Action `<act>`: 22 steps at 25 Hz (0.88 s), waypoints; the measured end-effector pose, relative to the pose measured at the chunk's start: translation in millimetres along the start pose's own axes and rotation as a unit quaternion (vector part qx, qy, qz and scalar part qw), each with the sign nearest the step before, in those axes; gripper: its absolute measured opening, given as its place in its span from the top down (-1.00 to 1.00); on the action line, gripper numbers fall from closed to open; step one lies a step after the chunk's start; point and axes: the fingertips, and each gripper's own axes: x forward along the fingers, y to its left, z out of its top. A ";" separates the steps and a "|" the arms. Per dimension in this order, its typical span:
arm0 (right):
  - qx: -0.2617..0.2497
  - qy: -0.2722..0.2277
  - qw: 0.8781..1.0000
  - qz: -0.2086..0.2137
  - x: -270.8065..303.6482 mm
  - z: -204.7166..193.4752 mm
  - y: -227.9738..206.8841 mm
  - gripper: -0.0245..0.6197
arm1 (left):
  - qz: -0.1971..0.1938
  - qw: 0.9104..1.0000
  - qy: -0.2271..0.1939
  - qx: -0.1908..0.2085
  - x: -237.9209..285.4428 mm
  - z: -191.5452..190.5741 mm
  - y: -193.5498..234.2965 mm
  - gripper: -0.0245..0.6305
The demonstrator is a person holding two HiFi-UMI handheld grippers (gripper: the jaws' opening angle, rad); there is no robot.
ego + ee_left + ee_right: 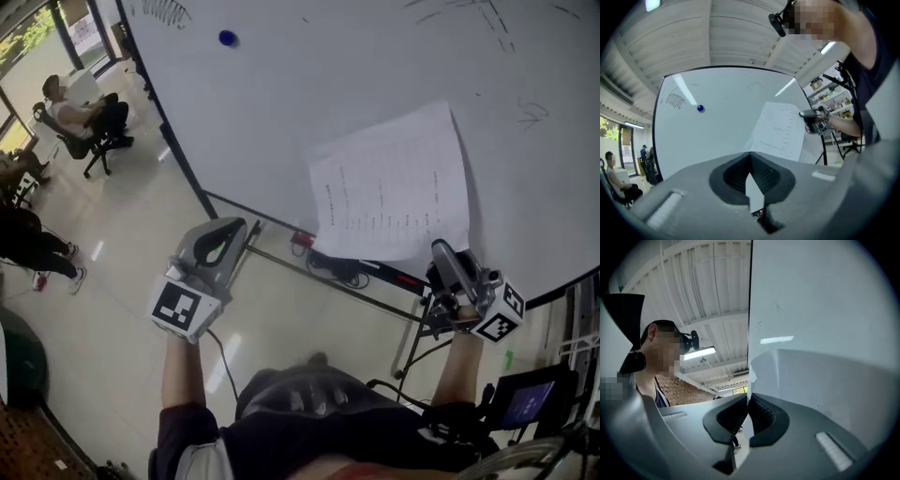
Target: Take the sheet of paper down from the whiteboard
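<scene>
Your sheet of paper [394, 187] is white, with faint lines of small print across it. It lies against the right part of the whiteboard [281, 84] and sits tilted, its right top corner higher than its left. Its lower edge reaches down over the board's dark bottom rim, and the lower left part curls a little off the surface. Your right gripper [444, 253] has its jaws closed on the sheet at the lower right corner, and the paper rises edge-on out of them. The whiteboard stands upright, wide and pale, with a dark frame and a few faint marker scribbles near its top.
</scene>
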 end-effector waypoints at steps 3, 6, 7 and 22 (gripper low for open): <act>-0.003 0.022 1.000 0.016 24.0 -22.4 15.9 0.93 | 0.013 0.999 -0.013 -0.040 -22.5 -13.1 8.7 0.93; 0.003 0.041 0.998 0.044 50.4 -44.5 45.3 0.93 | 0.013 0.998 -0.011 -0.060 -51.8 -26.6 13.8 0.92; 0.002 0.047 0.998 0.052 57.8 -50.7 56.4 0.93 | 0.014 0.998 -0.010 -0.065 -62.0 -30.3 16.4 0.92; -0.001 0.146 0.986 0.078 168.0 -180.4 190.7 0.93 | 0.049 0.986 -0.036 -0.158 -243.7 -93.9 69.5 0.92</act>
